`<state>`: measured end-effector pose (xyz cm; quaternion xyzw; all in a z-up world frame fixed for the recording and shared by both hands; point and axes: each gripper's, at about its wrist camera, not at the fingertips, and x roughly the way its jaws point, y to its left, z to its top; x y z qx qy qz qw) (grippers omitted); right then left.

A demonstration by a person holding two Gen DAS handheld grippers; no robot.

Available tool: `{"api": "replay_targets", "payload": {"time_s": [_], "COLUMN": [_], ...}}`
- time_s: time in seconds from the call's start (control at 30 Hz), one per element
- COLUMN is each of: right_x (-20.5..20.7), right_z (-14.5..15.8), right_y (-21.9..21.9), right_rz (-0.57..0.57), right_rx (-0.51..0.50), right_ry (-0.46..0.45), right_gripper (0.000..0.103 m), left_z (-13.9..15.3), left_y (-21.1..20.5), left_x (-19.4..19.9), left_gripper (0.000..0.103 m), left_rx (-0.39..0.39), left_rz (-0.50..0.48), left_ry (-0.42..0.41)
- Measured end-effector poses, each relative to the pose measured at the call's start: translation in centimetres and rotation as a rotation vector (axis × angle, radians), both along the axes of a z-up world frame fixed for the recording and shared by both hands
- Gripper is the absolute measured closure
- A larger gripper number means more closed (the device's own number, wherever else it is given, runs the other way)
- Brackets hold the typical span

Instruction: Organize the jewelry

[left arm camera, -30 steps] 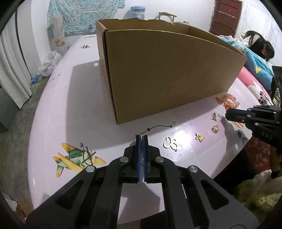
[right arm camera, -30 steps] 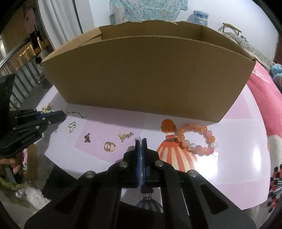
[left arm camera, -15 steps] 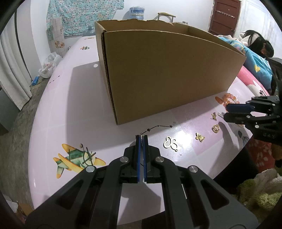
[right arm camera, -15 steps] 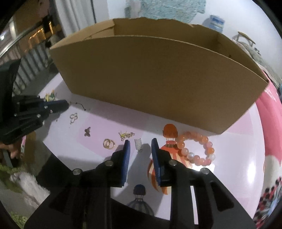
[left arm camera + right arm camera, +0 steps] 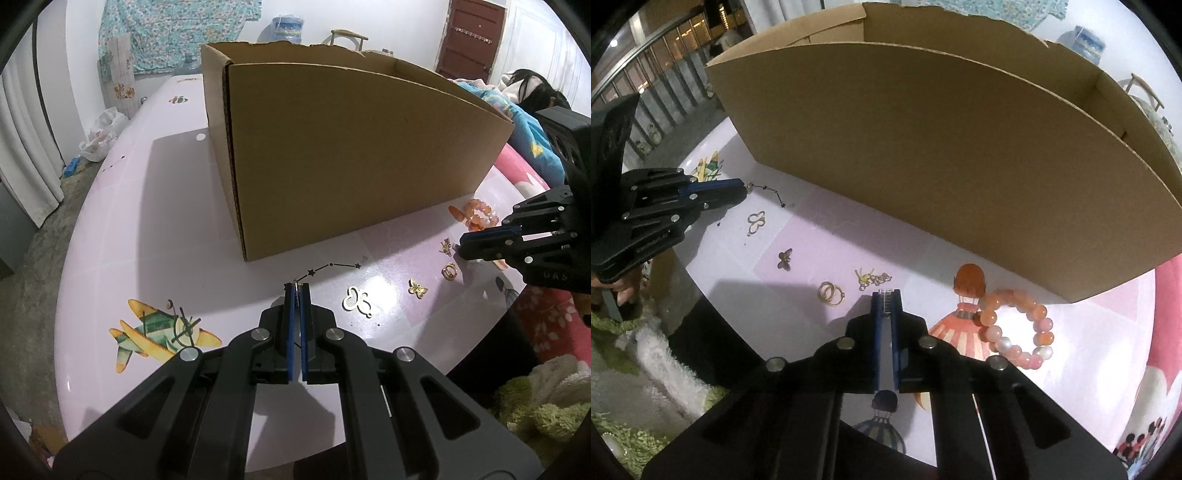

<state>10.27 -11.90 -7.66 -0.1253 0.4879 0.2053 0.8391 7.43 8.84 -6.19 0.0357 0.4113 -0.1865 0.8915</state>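
small clip [image 5: 885, 300] between right gripper [image 5: 885, 295] tips

The right gripper [image 5: 885, 295] opened half a second ago over a small silver spring clasp [image 5: 885, 302] lying on the counter [image 5: 820, 221], and now it's closed on it. The clasp sits pinched between the blue pads, off the counter.

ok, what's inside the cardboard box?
Mostly hidden. The cardboard box shows only bare inner walls near its open top; its front wall covers the floor and any contents. All visible jewelry, such as the bead bracelet, lies outside on the table.
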Motion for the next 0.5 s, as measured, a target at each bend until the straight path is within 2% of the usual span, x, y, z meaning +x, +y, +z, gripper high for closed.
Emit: {"api": "replay_targets", "payload": {"time_s": [0.2,0.5], "right_x": [-0.2,-1.2], "right_z": [-0.2,1.9], "right_y": [-0.5,-2.1], "right_rz": [-0.036,-0.076], "right_rx": [0.049,0.081], "right_ry": [0.003,-0.055], "right_gripper": [0.098,0.098], "left_z": [-0.1,0.2], "left_y": [0.3,1.4], "left_x": [-0.1,-0.9], "left_gripper": [0.101,0.101], "left_rx": [-0.011,-0.027], "left_rz": [-0.003,0.003], "left_ry": [-0.006,-0.016]}}
